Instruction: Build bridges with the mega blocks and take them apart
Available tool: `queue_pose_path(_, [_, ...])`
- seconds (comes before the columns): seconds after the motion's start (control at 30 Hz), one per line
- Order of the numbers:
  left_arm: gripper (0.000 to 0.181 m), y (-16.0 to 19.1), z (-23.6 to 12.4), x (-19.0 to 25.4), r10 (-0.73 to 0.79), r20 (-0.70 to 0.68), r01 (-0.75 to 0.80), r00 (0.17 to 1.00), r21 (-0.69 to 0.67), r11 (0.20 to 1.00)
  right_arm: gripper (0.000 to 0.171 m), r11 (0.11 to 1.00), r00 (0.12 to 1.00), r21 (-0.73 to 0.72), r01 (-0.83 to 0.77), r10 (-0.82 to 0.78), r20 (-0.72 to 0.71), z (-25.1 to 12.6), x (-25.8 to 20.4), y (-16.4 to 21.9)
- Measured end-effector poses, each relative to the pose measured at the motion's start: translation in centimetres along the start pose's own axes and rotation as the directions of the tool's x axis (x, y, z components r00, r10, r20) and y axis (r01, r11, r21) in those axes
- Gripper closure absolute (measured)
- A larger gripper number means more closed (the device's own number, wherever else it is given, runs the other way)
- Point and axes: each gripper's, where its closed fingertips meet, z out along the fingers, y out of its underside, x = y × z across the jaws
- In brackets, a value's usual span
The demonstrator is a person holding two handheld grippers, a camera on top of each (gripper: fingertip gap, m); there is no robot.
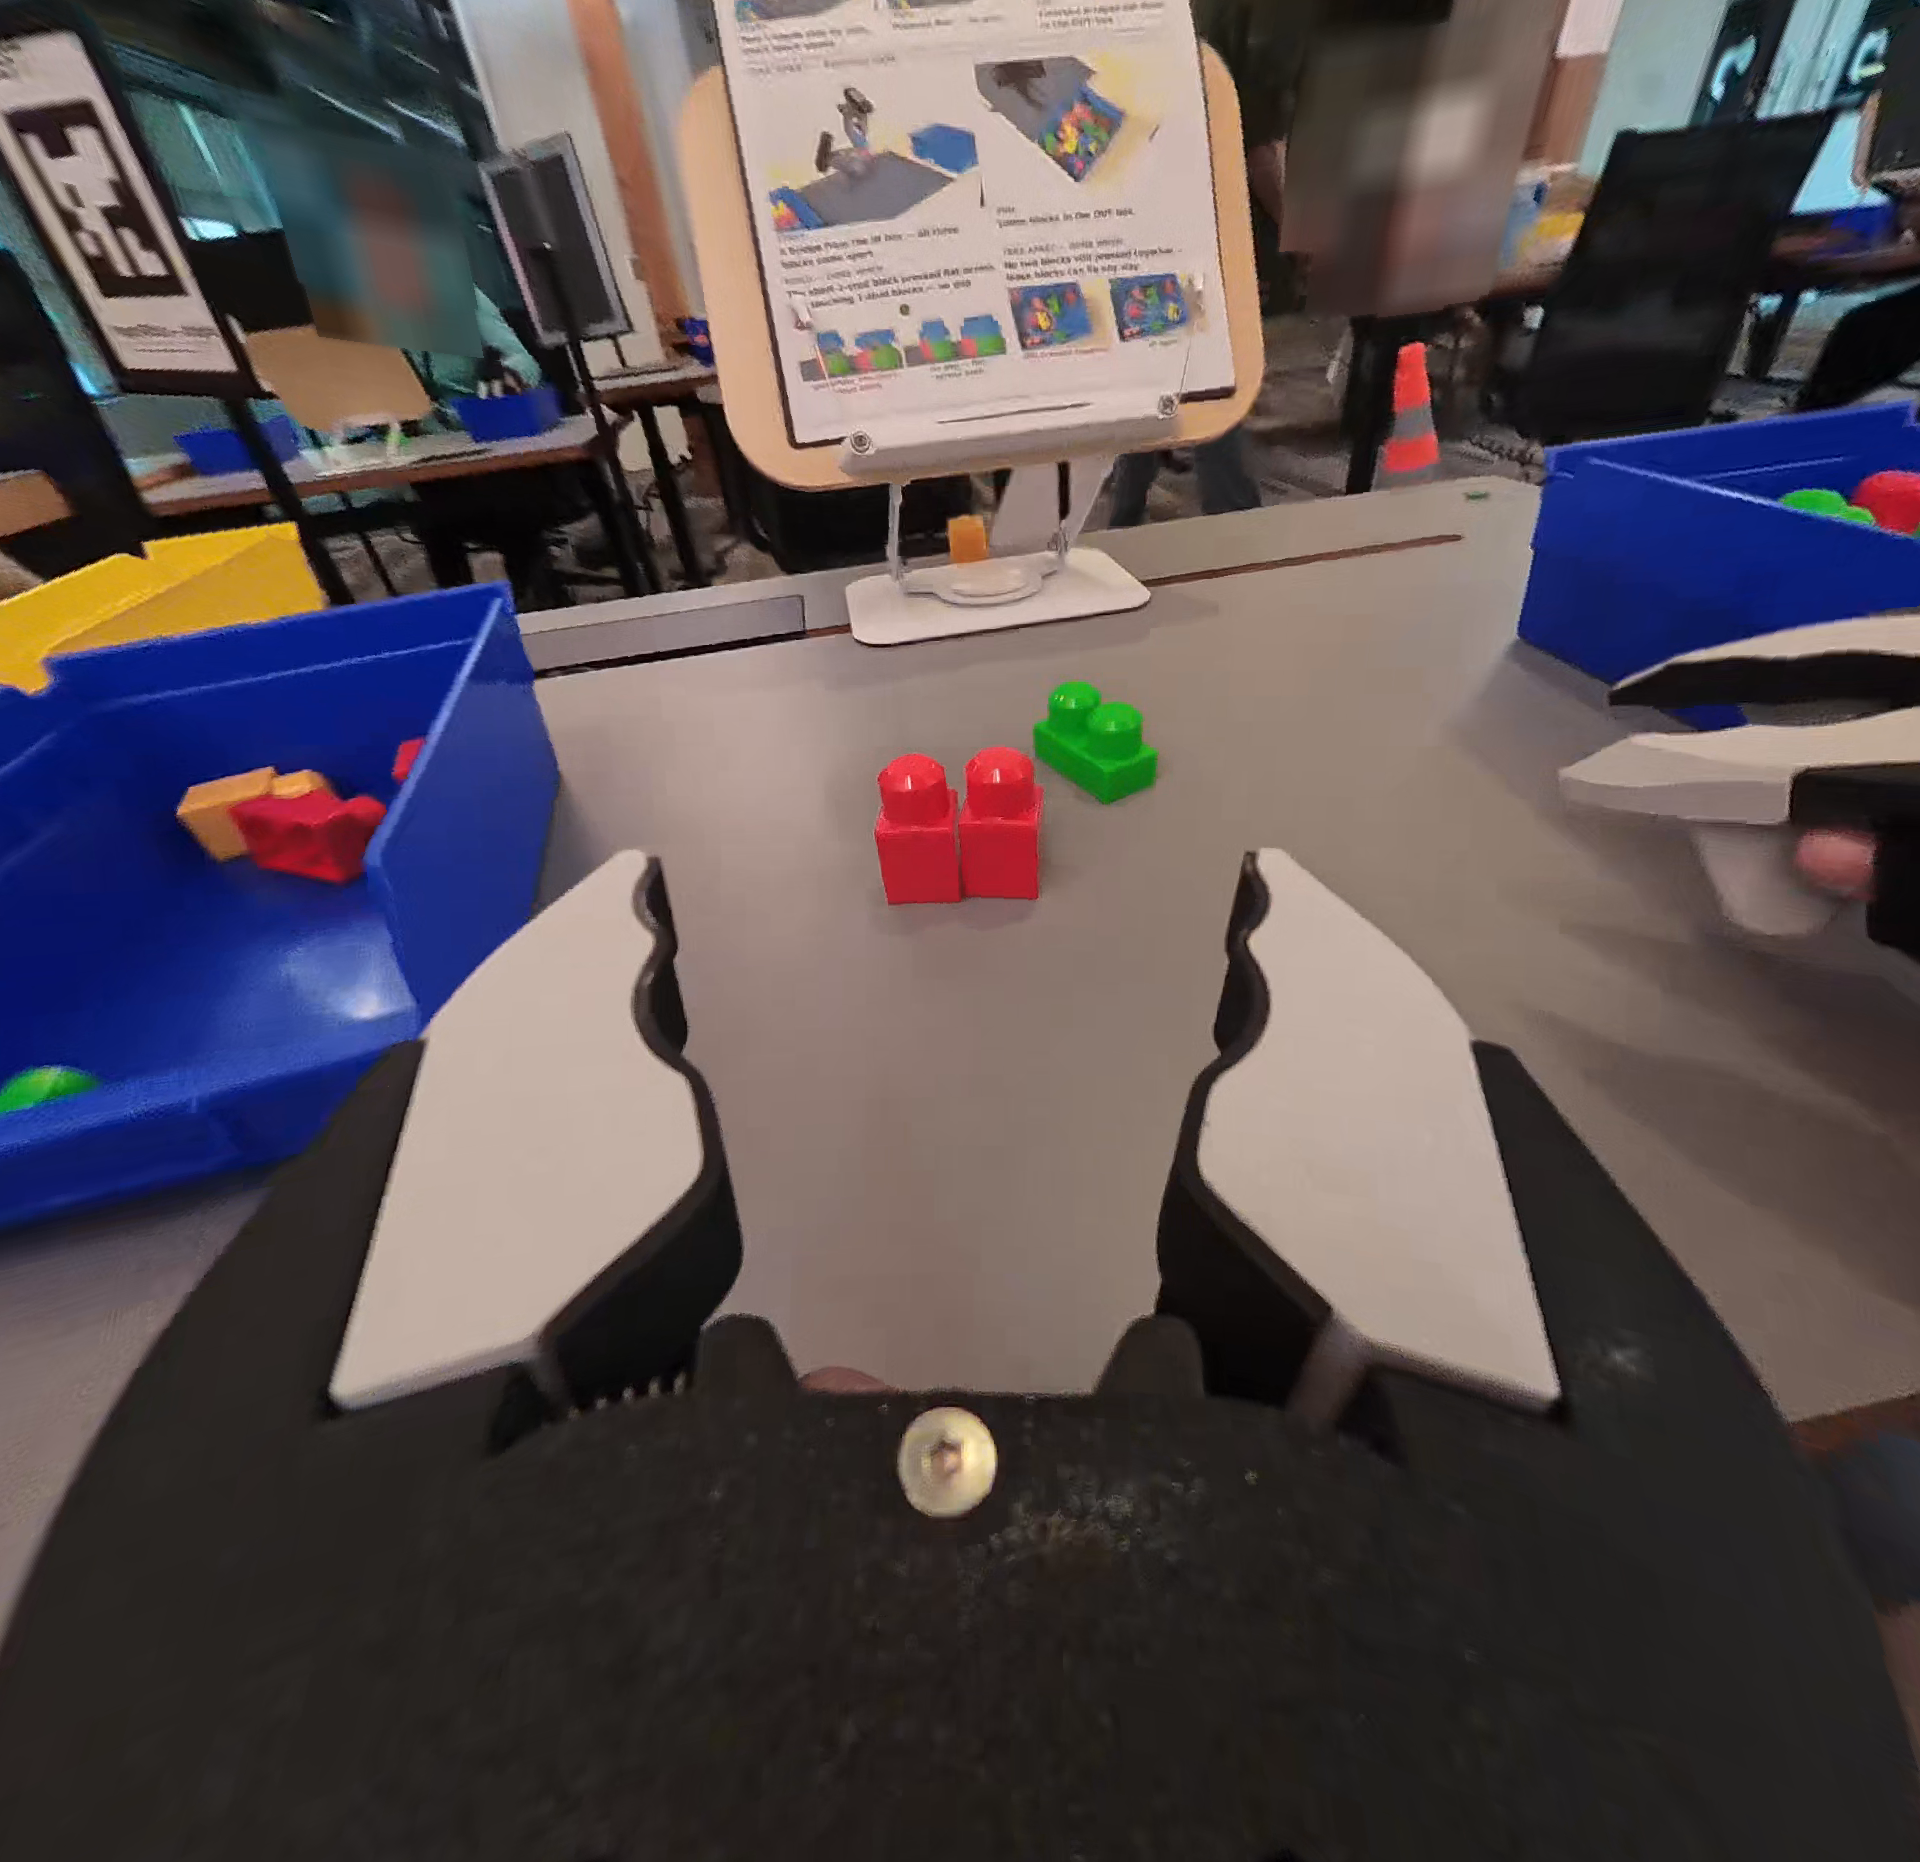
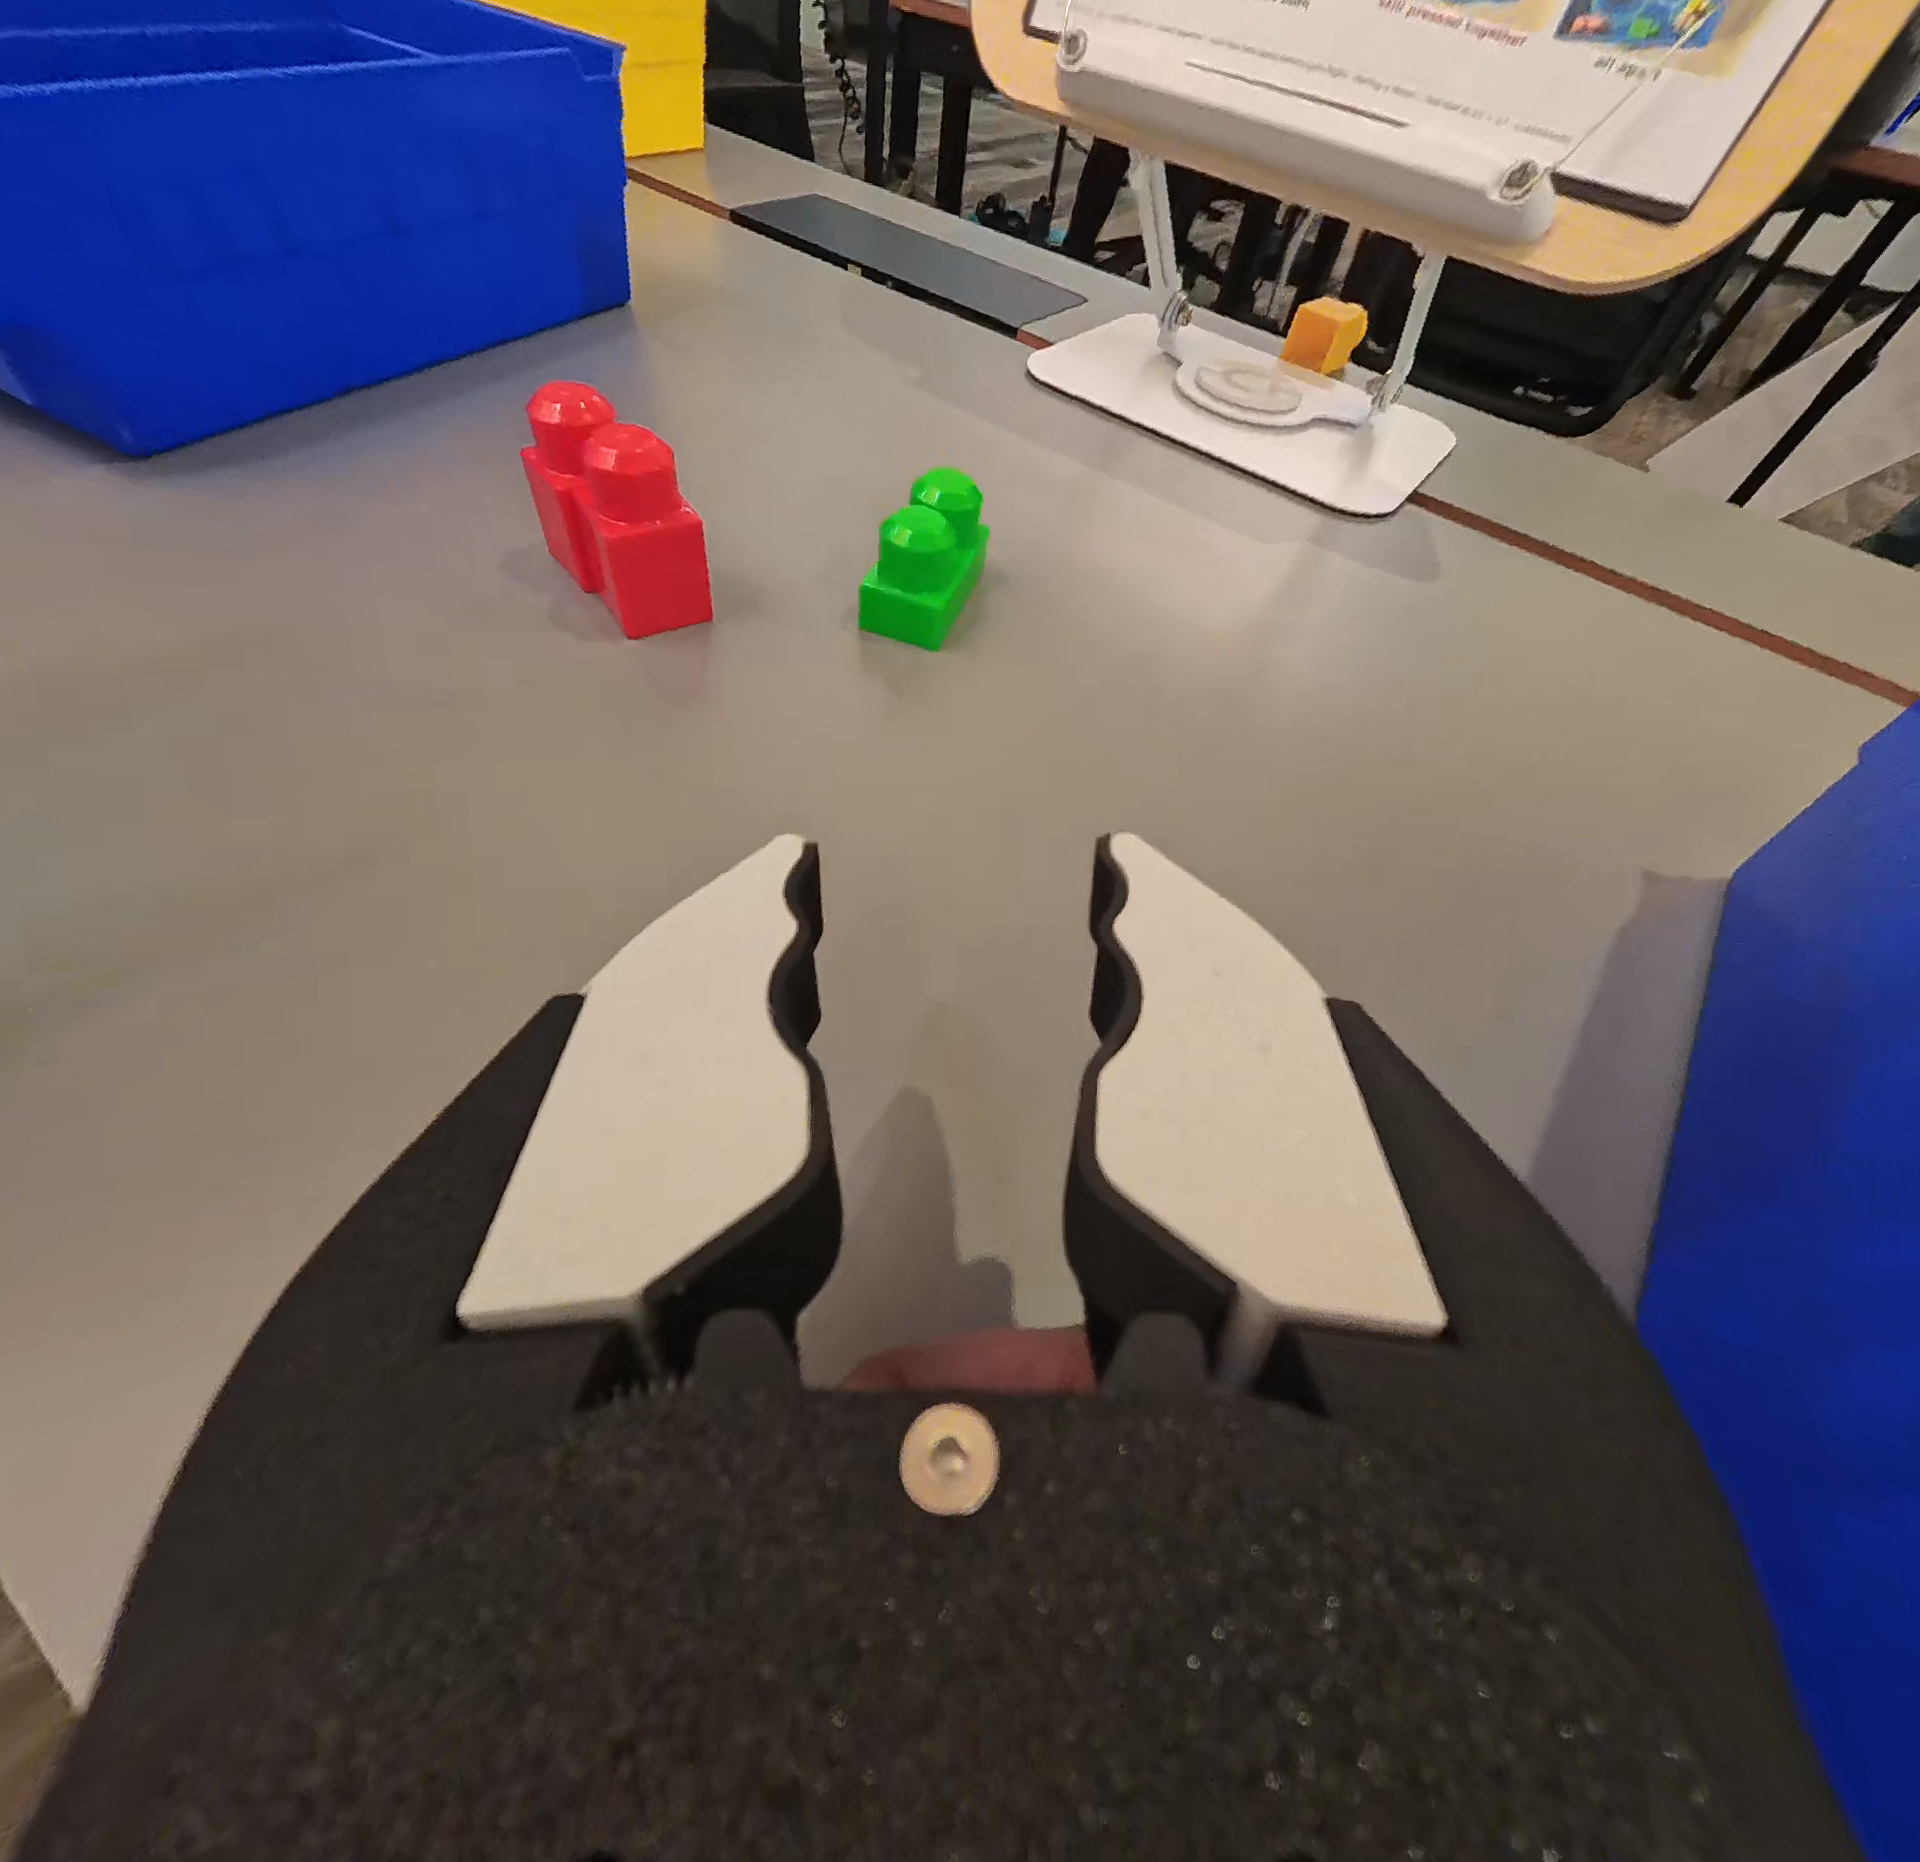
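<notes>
The left hand-held gripper (image 1: pixel 951 867) hangs low over the grey desk (image 1: pixel 935 1085), its two fingers spread wide with nothing between them, aimed straight at the blocks. The right hand-held gripper (image 2: pixel 956 846) comes in from the side, level with the desk, its fingers also parted, though less widely, and empty; a fingertip shows behind its base. Each gripper has a rough black body, pale flat plates on top of the fingers and wavy black inner edges.

Ahead of the left gripper stand two red blocks (image 1: pixel 958 825), tall single-stud pieces of glossy plastic, pressed side by side and upright. Just beside them, apart, lies a flat green block (image 1: pixel 1096 742) with two studs.

The desk is smooth and matte. A blue bin (image 1: pixel 457 773) on the left side holds a red and an orange piece and something green; a second blue bin (image 1: pixel 1662 586) on the right holds green and red pieces. A yellow bin (image 1: pixel 156 586) sits behind the left one. At the far edge a white stand carries an instruction sheet (image 1: pixel 977 202), with a small orange block (image 1: pixel 966 539) on its base. Beyond are other desks, a chair and an orange traffic cone (image 1: pixel 1411 420).
</notes>
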Motion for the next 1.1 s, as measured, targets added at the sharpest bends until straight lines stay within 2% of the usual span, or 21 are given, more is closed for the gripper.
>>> queue_pose_path(0.1, [0.08, 0.6, -1.2, 0.8, -0.028, 0.007, 0.028, 1.0, 0.037, 0.999, 0.12, 1.0, 1.0, 0.008, 0.001, -0.001, -0.008, 0.1, -0.3, -0.1])
queue_pose_path(0.27, [0.079, 2.6, -1.3, 1.0, -0.159, -0.049, 0.157, 0.986, -0.046, 0.986, 0.116, 1.0, 0.999, 0.0, 0.021, -0.021, -0.029, 0.3, -0.8, -0.2])
queue_pose_path(0.4, [0.086, 3.3, -1.5, 0.6, -0.22, -0.091, 0.213, 0.971, -0.081, 0.974, 0.115, 1.0, 0.999, -0.014, 0.028, -0.029, -0.042, 0.4, -0.9, 0.0])
queue_pose_path(0.63, [0.089, 4.4, -1.4, -0.3, -0.169, -0.058, 0.162, 0.984, -0.112, 0.98, 0.115, 0.998, 0.997, -0.027, 0.049, -0.05, -0.063, 0.5, -0.8, 0.1])
queue_pose_path(1.1, [0.095, 5.4, -0.6, 0.3, -0.198, -0.105, 0.183, 0.974, -0.14, 0.973, 0.116, 0.997, 0.995, -0.052, 0.064, -0.068, -0.07, 0.8, -0.9, 0.4])
